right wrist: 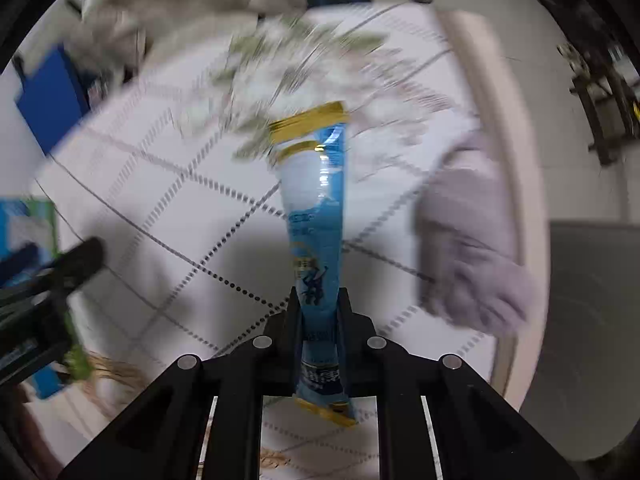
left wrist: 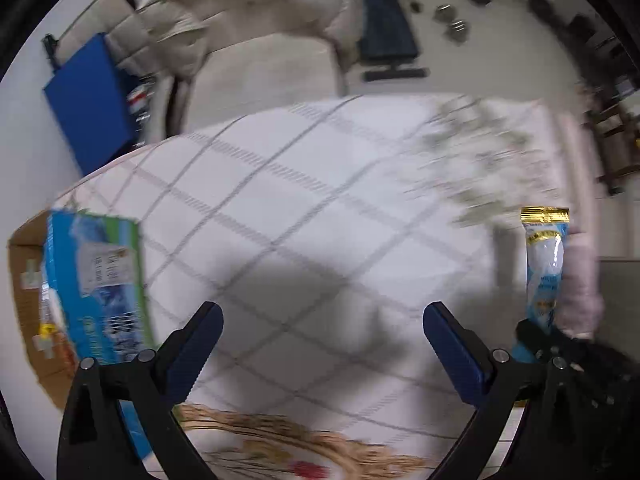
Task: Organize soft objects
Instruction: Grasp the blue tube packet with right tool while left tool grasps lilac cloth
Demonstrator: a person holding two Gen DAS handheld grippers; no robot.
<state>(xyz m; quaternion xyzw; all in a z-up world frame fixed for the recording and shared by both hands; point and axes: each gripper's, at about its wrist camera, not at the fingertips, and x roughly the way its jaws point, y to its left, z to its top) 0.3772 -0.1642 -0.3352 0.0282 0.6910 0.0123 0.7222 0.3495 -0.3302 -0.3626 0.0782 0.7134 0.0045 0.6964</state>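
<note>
My right gripper (right wrist: 319,304) is shut on a long blue and white soft packet (right wrist: 314,208) with gold bands at its top, held upright above the checked bedsheet (right wrist: 168,208). The same packet shows at the right of the left wrist view (left wrist: 545,264), with the right gripper's black body below it. My left gripper (left wrist: 322,320) is open and empty above the checked sheet (left wrist: 304,200). A fluffy lilac soft thing (right wrist: 472,236) lies at the bed's right side, also seen in the left wrist view (left wrist: 580,292).
A blue and green carton (left wrist: 96,284) sits in a cardboard box (left wrist: 28,308) at the left. A floral cloth (left wrist: 480,160) lies on the far right of the bed. Beyond are a beige sofa (left wrist: 256,68), a blue board (left wrist: 88,100) and dumbbells (left wrist: 452,20) on the floor.
</note>
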